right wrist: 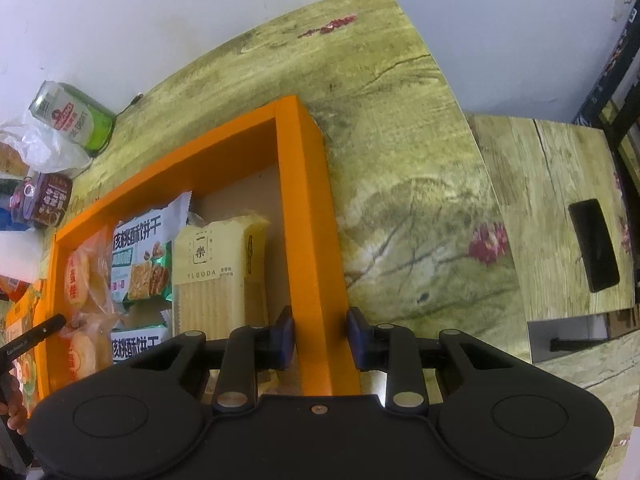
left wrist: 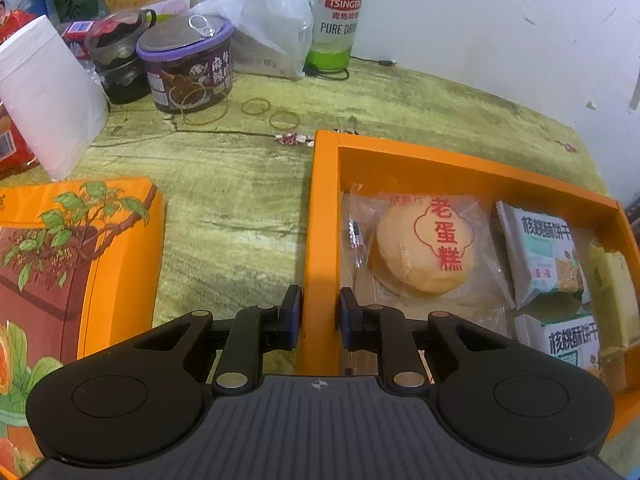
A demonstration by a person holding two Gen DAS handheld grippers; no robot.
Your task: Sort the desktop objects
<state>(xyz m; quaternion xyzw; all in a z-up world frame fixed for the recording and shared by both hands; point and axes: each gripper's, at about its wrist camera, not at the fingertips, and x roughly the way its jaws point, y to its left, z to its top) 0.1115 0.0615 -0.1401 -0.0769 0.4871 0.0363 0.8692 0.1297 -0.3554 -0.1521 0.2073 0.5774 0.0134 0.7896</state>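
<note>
Both grippers pinch the orange box: the left gripper clamps its left wall, the right gripper its right wall, each wall running straight up-frame from the jaws.

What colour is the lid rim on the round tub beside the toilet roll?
Purple, round a silver pull-tab top; the tub itself is dark brown. Clearest in the left wrist view.

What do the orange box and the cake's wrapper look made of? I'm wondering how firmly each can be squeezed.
Orange box: probably rigid cardboard, matte; thick flat walls, sharp corners, brown board floor inside. Cake wrapper: thin clear plastic film, glossy; it crinkles, glints and shows the cake through.
</note>
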